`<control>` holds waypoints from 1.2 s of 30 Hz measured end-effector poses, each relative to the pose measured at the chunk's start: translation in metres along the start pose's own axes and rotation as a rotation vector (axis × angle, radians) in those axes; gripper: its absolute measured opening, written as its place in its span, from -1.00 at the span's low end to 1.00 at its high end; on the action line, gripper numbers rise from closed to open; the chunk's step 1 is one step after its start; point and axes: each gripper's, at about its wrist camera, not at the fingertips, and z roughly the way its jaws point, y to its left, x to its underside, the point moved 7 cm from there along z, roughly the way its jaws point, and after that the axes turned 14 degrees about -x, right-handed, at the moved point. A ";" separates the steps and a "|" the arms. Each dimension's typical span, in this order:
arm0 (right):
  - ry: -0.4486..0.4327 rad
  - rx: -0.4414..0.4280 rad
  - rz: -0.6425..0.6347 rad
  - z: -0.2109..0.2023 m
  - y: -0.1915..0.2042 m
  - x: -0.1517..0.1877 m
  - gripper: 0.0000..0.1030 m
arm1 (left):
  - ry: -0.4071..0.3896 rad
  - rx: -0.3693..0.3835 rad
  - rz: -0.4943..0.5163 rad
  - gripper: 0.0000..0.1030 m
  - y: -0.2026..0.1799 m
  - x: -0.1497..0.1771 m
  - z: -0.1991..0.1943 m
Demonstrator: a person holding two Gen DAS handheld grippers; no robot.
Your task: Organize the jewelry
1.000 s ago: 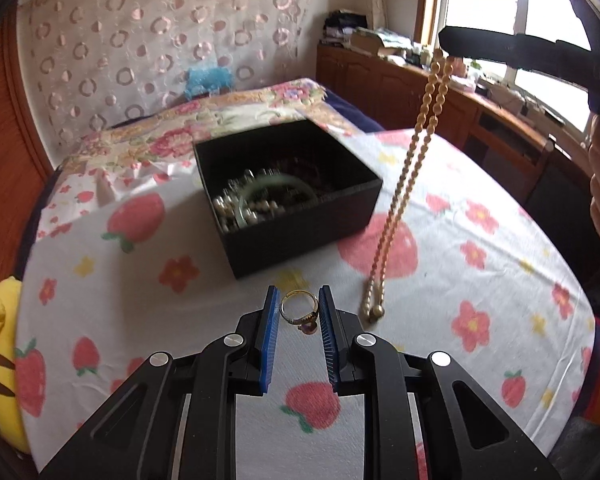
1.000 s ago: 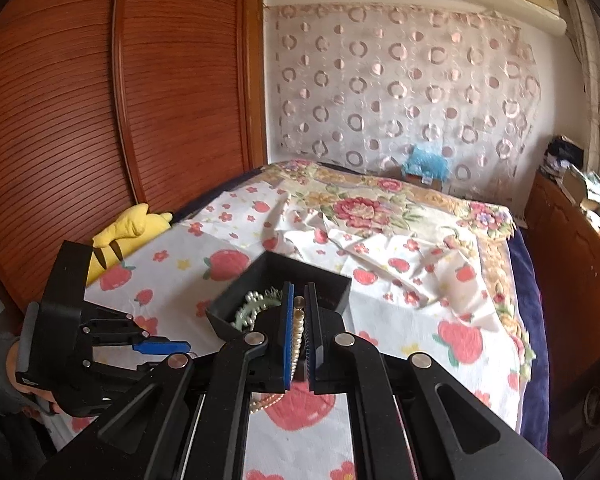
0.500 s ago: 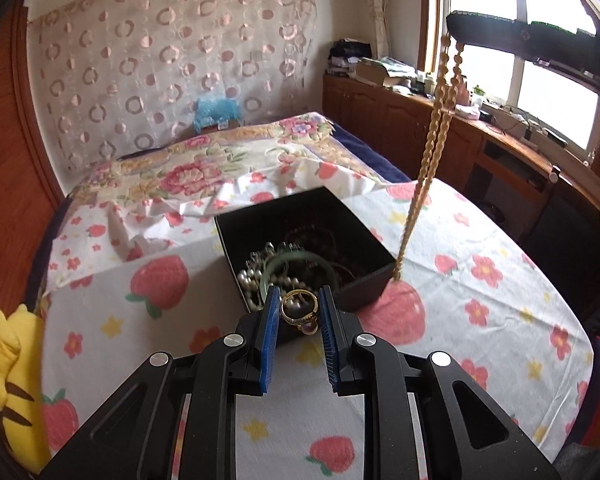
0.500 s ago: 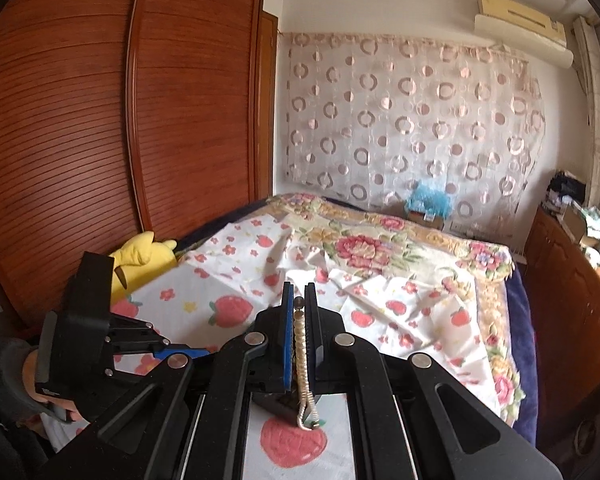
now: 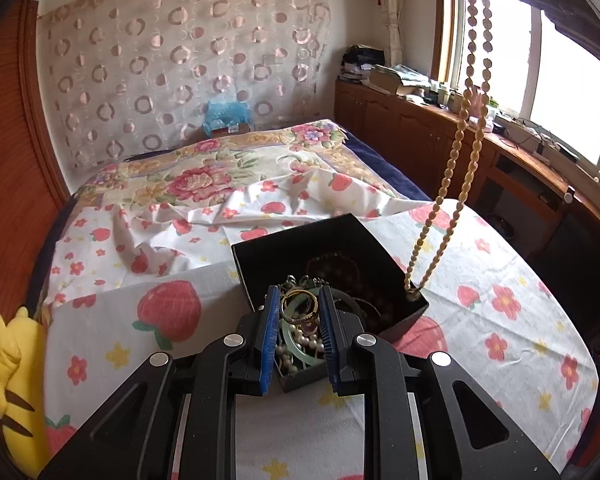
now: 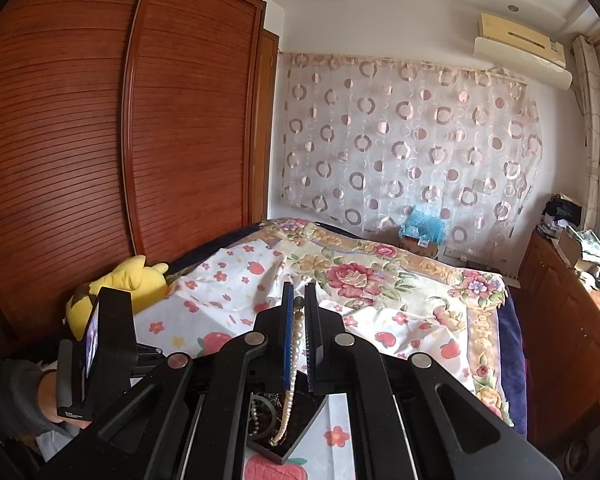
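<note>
Jewelry sits heaped in the black box [image 5: 340, 248] on the strawberry-print sheet [image 5: 140, 280], and we can pick out only some of it: a pale green bangle [image 5: 296, 340], a run of small white pearls [image 5: 304, 346] and darker strands at the back that blur together in the box's shadow. Our left gripper [image 5: 299, 312] is pinched narrowly on a gold ring [image 5: 299, 307], which hangs between the blue pads over the near part of the box; a dark stone or setting on the ring's lower side is too small for us to read. The gripper's own body cuts off the box's near corner.

Our right gripper [image 6: 299, 336] is fully closed on a beaded necklace [image 5: 456, 152], holding it high so the cream beads drop in a long loop. In the left wrist view the loop's bottom end reaches the box's right corner, though we cannot tell whether it touches the rim or hangs just inside. That gripper shows there only as a dark shape at the top edge against the bright window [image 5: 560, 80]. A yellow plush toy [image 6: 132, 280] lies half cut off by the wardrobe [image 6: 100, 140].
</note>
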 end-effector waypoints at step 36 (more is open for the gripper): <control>0.185 -0.008 0.241 0.039 -0.011 0.153 -0.40 | 0.020 -0.067 -0.076 0.06 0.015 -0.005 0.013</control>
